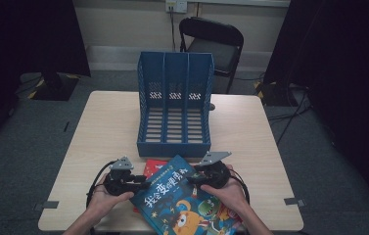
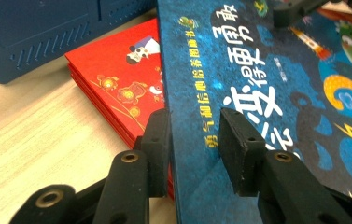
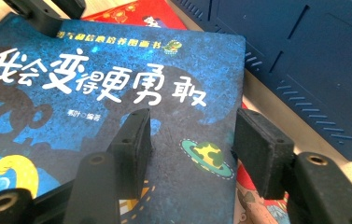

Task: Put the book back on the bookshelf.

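- Blue book (image 1: 184, 203) lies at the near edge of the table (image 1: 99, 127), on top of a red book (image 2: 117, 79), just in front of the blue rack (image 1: 174, 105) with its three upright slots.
- Left gripper (image 1: 140, 185) straddles the blue book's left edge: one jaw sits outside the edge against the stack, the other over the cover. Whether the pads press yet I cannot tell; the gap looks wider than the book is thick.
- Right gripper (image 1: 192, 178) straddles the far right corner the same way, one jaw over the cover, one past the edge. Clamped or loose, I cannot tell.
- Likely step: take hold of the blue book at both sides so it can be lifted and stood in a slot.
- To do it well: slide the outer jaws under this cover alone, not the red book beneath, then close both together so the book does not twist.
- Keep the grips near the corners; a thin book may sag in the middle.
- Edges: the book overhangs the table's near edge slightly, which helps a jaw get under.
- Room: bare tabletop lies left and right of the rack; the rack's front lip sits close, so lift before moving forward.
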### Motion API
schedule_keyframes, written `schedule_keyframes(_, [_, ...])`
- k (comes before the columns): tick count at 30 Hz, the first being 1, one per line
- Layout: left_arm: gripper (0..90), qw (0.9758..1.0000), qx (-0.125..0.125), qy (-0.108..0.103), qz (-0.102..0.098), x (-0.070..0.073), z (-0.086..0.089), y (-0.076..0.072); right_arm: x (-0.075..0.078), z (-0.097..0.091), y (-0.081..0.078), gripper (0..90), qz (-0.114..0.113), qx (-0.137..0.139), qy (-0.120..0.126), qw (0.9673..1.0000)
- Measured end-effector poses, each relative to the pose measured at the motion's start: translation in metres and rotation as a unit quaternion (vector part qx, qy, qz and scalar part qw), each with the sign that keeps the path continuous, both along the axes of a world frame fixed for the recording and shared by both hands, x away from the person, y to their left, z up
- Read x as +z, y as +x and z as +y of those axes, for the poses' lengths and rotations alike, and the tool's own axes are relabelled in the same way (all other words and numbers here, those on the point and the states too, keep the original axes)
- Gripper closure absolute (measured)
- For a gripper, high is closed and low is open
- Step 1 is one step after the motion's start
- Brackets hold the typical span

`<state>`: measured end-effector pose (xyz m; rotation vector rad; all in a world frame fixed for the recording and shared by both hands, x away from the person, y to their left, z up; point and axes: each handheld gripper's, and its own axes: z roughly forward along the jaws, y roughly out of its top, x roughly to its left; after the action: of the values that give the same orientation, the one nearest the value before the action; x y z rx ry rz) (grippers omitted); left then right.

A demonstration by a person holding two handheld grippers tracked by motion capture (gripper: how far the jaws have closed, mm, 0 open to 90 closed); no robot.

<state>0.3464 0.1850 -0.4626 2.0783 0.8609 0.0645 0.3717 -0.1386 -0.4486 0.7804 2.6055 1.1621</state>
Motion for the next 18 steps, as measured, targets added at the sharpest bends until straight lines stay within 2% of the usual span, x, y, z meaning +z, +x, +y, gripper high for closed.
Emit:
schedule_keyframes(1, [69.9,0.9999,-0.002,0.007,-0.010,0.001,-0.004,0.002,0.000,-0.001,0.001,39.6,-0.001,-0.006,-0.008,1.0000])
schedule_keyframes(2, [70.2,0.9999,-0.002,0.007,-0.010,0.001,-0.004,0.002,0.000,-0.001,0.002,38.2,-0.002,-0.013,-0.018,0.9997])
schedule_keyframes(3, [70.6,0.9998,-0.008,0.009,-0.018,0.001,-0.008,0.007,-0.001,-0.003,0.003,38.3,0.006,-0.017,-0.011,0.9998])
schedule_keyframes(6, [71.3,0.9999,-0.008,0.002,-0.012,0.000,-0.012,0.014,-0.001,-0.010,0.003,39.6,0.016,-0.021,-0.005,0.9996])
schedule_keyframes(12, [72.4,0.9997,-0.010,0.009,-0.019,0.001,-0.019,0.019,-0.002,-0.015,0.001,39.5,0.019,-0.024,-0.001,0.9995])
schedule_keyframes(18, [74.9,0.9993,-0.018,0.019,-0.028,0.003,-0.035,0.030,-0.001,-0.013,-0.001,39.2,0.016,-0.019,-0.004,0.9997])
